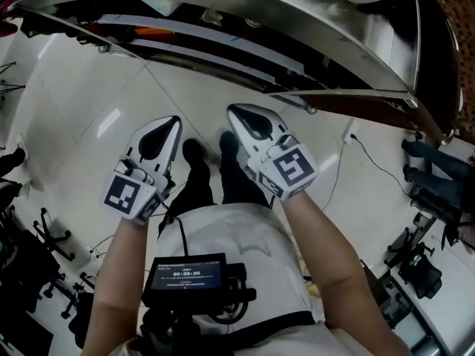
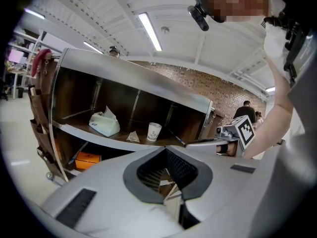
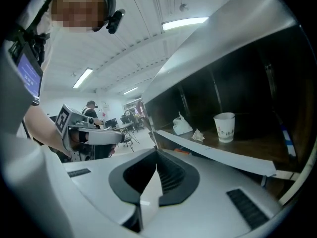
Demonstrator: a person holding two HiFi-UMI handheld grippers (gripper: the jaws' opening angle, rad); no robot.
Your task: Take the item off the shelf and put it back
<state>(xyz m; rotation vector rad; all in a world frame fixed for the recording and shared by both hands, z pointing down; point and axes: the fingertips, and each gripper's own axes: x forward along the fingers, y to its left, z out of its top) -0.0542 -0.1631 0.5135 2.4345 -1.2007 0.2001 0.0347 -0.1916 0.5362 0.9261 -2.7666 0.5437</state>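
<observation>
Left gripper (image 2: 166,150) fingers pressing together, holding nothing. Right gripper (image 3: 156,153) fingers likewise meeting, gripping nothing. Both grippers hanging side by side in front of shelf (image 2: 138,78), clear of it, pointing toward it. Paper cup (image 2: 154,131) standing upright on middle board, near front edge, toward right end. Crumpled paper (image 2: 132,137) lying just left of cup. White bag (image 2: 104,124) sitting nearer left end. Orange box (image 2: 88,159) lying on board below, by left corner.

a white printed paper cup (image 3: 225,127) stands upright on the dark shelf (image 3: 247,144).
</observation>
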